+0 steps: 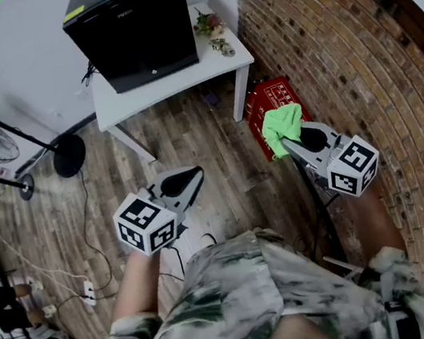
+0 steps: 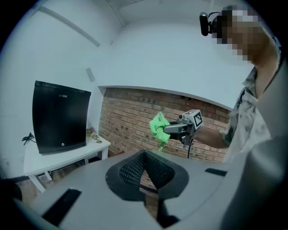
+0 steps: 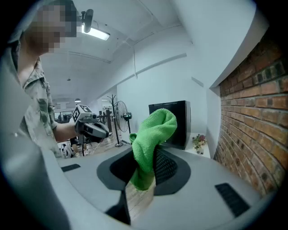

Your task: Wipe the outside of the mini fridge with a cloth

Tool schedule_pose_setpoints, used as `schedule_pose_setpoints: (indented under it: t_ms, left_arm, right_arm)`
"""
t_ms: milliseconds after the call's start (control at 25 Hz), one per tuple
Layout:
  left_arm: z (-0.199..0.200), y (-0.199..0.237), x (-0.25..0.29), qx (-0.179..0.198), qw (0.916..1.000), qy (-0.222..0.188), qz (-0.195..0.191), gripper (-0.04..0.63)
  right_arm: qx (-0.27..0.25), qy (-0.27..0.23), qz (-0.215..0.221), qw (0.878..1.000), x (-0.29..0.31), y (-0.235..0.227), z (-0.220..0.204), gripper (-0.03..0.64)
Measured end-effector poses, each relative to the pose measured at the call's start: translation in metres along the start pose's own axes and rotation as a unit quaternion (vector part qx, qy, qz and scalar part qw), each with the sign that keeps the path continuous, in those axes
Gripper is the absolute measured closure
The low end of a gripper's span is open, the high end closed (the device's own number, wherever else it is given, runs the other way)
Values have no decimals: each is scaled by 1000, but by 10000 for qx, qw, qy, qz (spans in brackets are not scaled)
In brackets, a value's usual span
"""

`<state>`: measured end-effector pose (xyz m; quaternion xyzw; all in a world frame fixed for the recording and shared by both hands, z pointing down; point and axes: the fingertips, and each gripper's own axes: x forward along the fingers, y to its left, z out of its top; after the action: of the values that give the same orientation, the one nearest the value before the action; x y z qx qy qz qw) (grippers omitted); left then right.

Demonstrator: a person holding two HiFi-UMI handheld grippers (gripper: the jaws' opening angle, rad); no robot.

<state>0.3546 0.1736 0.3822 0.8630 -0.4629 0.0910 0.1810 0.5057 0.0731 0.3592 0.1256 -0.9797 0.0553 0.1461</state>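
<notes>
Green terry cloth (image 3: 152, 134) is pinched in my right claw (image 1: 292, 142), bunched above the jaws with a short tail hanging below them. My left claw (image 1: 196, 179) has its jaws pressed together on nothing.

The fridge (image 1: 134, 28) is well apart from both claws. It is a black box on a white table (image 1: 180, 81) across the wooden floor, with a brick wall (image 1: 336, 45) on my right. I judge that no wiping has begun and that I must first walk up to it.

Several things could go wrong from here. I grip the cloth by a fold only, so dragging it over the door may pull it free, or leave bare jaw tips scraping the black face. Small flowers (image 1: 212, 31) stand on the table just beside the fridge, and a wide sweep down that side could knock them off. Pressing hard might shove the fridge along the tabletop. A red box (image 1: 273, 99) lies by the table leg and a cord (image 1: 88, 227) trails over the floor, and either could catch my foot.
</notes>
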Motion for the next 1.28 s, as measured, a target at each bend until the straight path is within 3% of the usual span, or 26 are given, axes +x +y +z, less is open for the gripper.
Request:
schedule_pose_setpoints:
  t_ms: [360, 600, 920, 1280]
  left_arm:
    - [30, -32, 80, -61, 9996, -42, -261, 571]
    - [64, -27, 127, -92, 9993, 34, -364, 569]
    - [105, 65, 170, 21, 9977, -138, -657, 569]
    - [153, 184, 194, 296, 9925, 4, -1184, 571]
  right_arm:
    - [-262, -21, 204, 9994, -26, -58, 6, 509]
    - [-311, 9, 301, 9991, -20, -116, 35, 509]
    - [-215, -165, 131, 9995, 66, -206, 83, 509]
    - [-225, -132, -93, 9996, 196, -288, 139, 509]
